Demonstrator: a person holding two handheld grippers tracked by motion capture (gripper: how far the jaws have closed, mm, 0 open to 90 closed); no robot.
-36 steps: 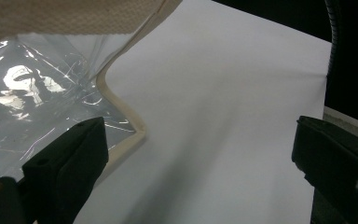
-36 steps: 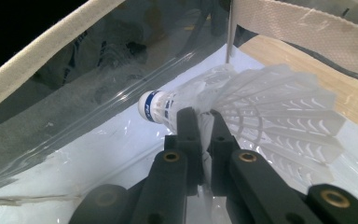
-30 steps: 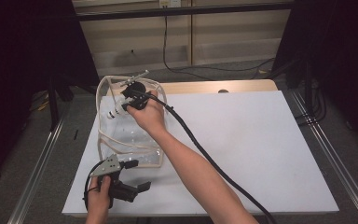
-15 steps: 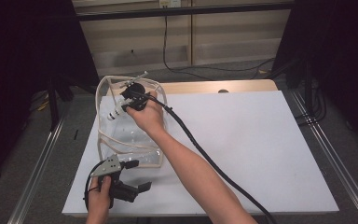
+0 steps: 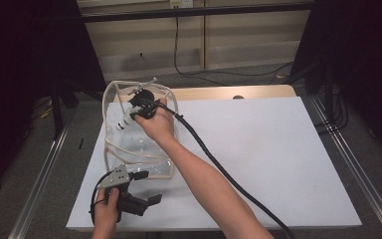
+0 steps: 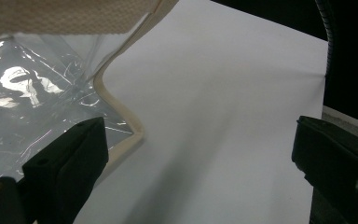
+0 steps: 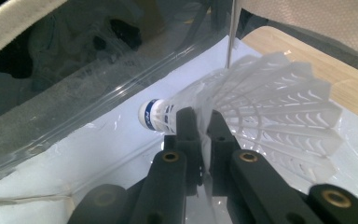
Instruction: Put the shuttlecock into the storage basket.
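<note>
My right hand [image 5: 155, 122] covers most of my right gripper [image 5: 138, 107] from above, inside the clear pouch [image 5: 113, 149]. The shuttlecock [image 7: 242, 116] shows there as a small white blur, and its skirt hides behind my fingers [image 7: 186, 135] up close. My left gripper [image 6: 200, 177] view cuts off the pouch at its top and left edges. The worktop [image 5: 278, 149] runs past the frame's bottom.

No visible change since earlier.

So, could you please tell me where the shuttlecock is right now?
The shuttlecock is pinched in the right tool, inside the clear bag at the table's far-left in the high view.
</note>
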